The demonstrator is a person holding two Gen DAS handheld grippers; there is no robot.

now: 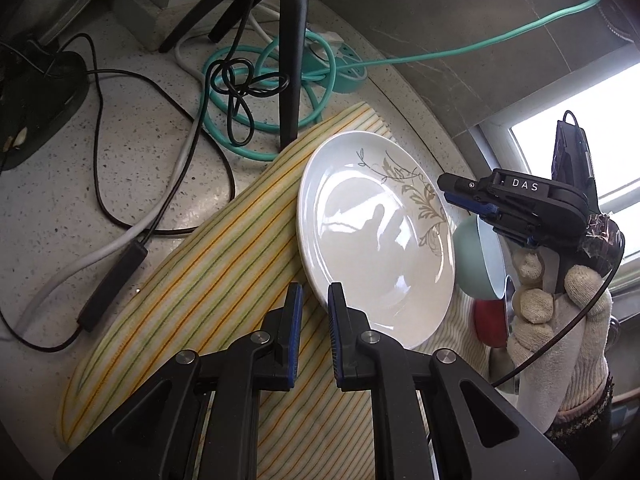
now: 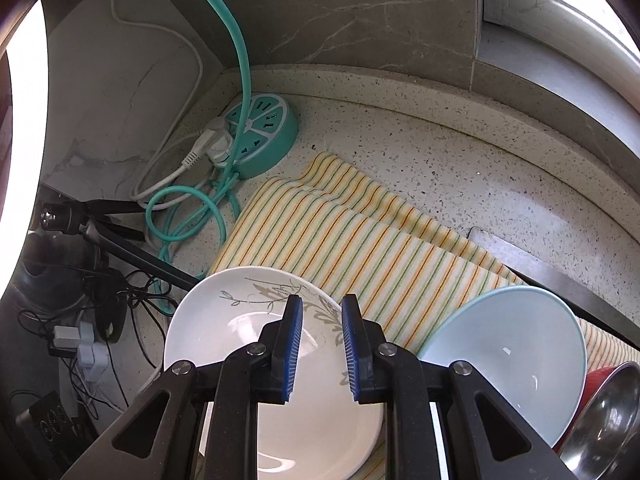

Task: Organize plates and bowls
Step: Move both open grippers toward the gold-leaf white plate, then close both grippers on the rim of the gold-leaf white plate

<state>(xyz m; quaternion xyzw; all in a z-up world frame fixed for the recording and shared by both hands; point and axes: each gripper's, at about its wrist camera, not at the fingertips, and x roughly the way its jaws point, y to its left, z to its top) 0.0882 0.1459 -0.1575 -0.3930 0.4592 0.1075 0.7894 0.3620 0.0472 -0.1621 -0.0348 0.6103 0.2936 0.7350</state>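
Observation:
A white plate [image 1: 372, 240] with a grey leaf pattern stands tilted on a striped towel [image 1: 200, 280], leaning toward a light blue bowl [image 1: 476, 264]. Behind that bowl a red bowl [image 1: 490, 324] stands on edge. My left gripper [image 1: 315, 296] is shut with nothing in it, its right finger over the plate's near rim. My right gripper [image 1: 444, 194], in a gloved hand [image 1: 560, 320], hovers at the plate's far rim. In the right wrist view the right gripper [image 2: 322, 304] stands narrowly open above the plate [image 2: 224, 332], gripping nothing. Right of it are the light blue bowl [image 2: 508, 340], red bowl [image 2: 592, 384] and a steel bowl [image 2: 600, 432].
A round teal power strip [image 2: 260, 128] with a coiled teal cable sits in the counter corner. Black tripod legs [image 1: 292, 60] and loose black and white cables lie left of the towel [image 2: 360, 240]. A dark metal edge [image 2: 540, 272] runs behind the bowls. The wall and a window ledge are close behind.

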